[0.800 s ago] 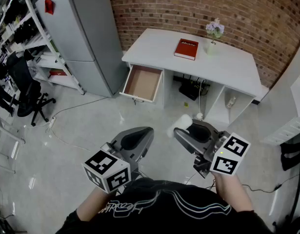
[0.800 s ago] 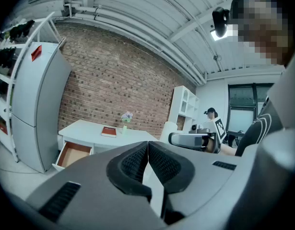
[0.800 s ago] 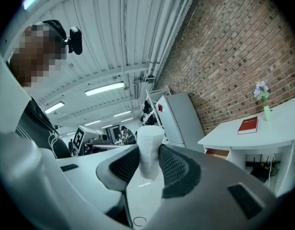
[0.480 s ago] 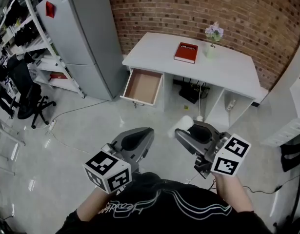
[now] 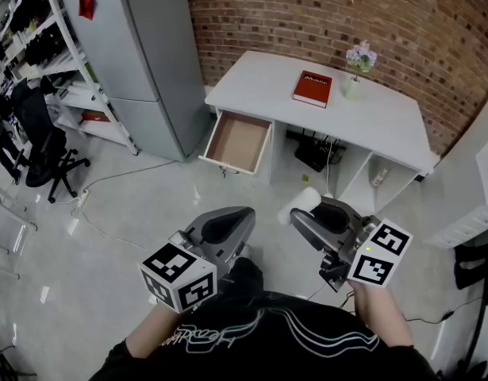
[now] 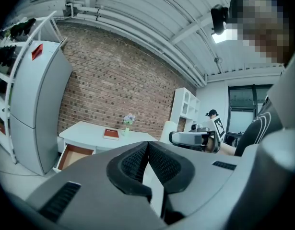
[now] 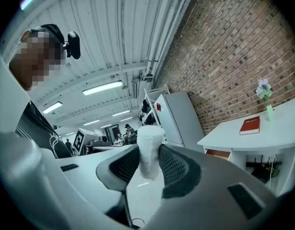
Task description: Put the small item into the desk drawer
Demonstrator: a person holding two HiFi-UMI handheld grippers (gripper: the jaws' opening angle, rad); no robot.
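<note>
My right gripper (image 5: 301,210) is shut on a small white cylinder-shaped item (image 5: 298,205), which stands upright between the ribbed pads (image 7: 169,165) in the right gripper view, item (image 7: 149,150). My left gripper (image 5: 242,216) is shut with nothing in it; its pads (image 6: 157,162) meet. The white desk (image 5: 267,82) stands ahead by the brick wall, and its left drawer (image 5: 237,140) is pulled open, brown bottom bare. Both grippers hang over the floor, well short of the desk.
On the desk lie a red book (image 5: 311,88) and a small vase of flowers (image 5: 355,76). A grey refrigerator (image 5: 140,46) stands left of the desk, with shelves (image 5: 53,46) and an office chair (image 5: 37,145) further left. Cables run across the floor.
The view has shifted slightly: desk and drawer sit a little further right and lower in the picture. Both grippers hold the same pose, the white item still gripped.
</note>
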